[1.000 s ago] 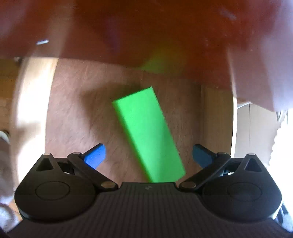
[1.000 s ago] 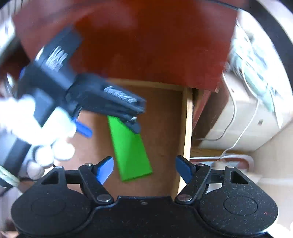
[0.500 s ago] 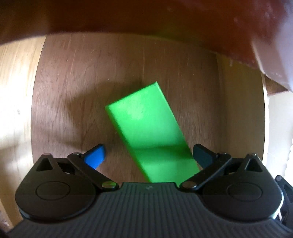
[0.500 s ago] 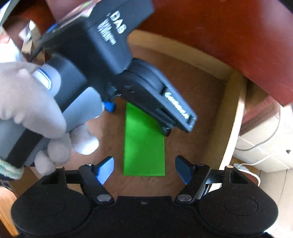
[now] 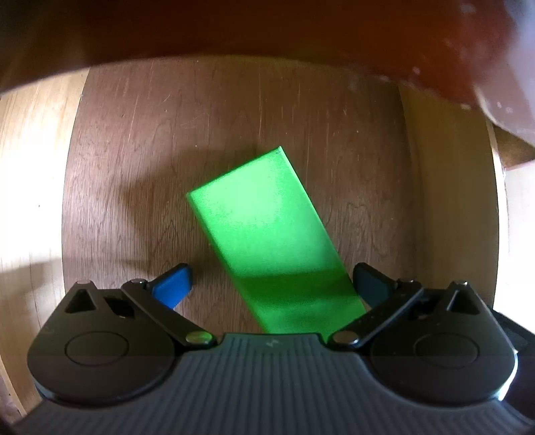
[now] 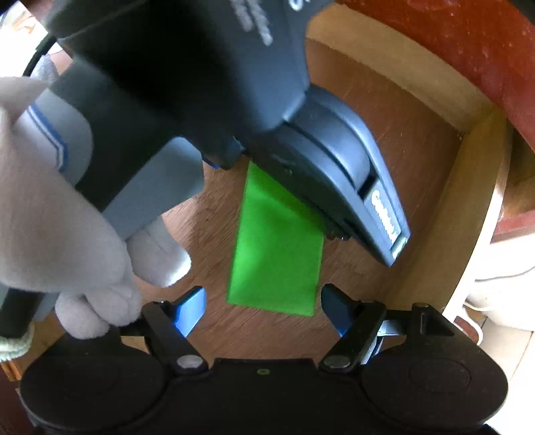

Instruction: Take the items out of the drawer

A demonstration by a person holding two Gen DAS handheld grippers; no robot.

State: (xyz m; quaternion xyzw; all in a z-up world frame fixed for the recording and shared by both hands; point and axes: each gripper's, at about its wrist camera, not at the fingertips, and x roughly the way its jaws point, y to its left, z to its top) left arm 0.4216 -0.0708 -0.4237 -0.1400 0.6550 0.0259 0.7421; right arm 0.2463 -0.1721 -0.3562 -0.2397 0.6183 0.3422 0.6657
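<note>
A bright green flat block (image 5: 267, 231) lies on the brown wooden floor of the open drawer (image 5: 140, 140). My left gripper (image 5: 271, 284) is open, low over the block; its near end sits between the jaws, untouched. In the right wrist view the block (image 6: 277, 254) lies just ahead of my open right gripper (image 6: 264, 304). The left gripper's dark body (image 6: 207, 87), held by a gloved hand (image 6: 67, 241), hangs over the block's far end and hides it.
The drawer has pale wooden side walls (image 6: 468, 214) and a back wall (image 6: 384, 63). A dark red cabinet front (image 5: 267, 30) overhangs the back of the drawer. White boxes and cables (image 6: 501, 294) stand to the right, outside the drawer.
Both grippers have moved down and closer to the green block. The left gripper now fills much more of the right wrist view. The block has not moved.
</note>
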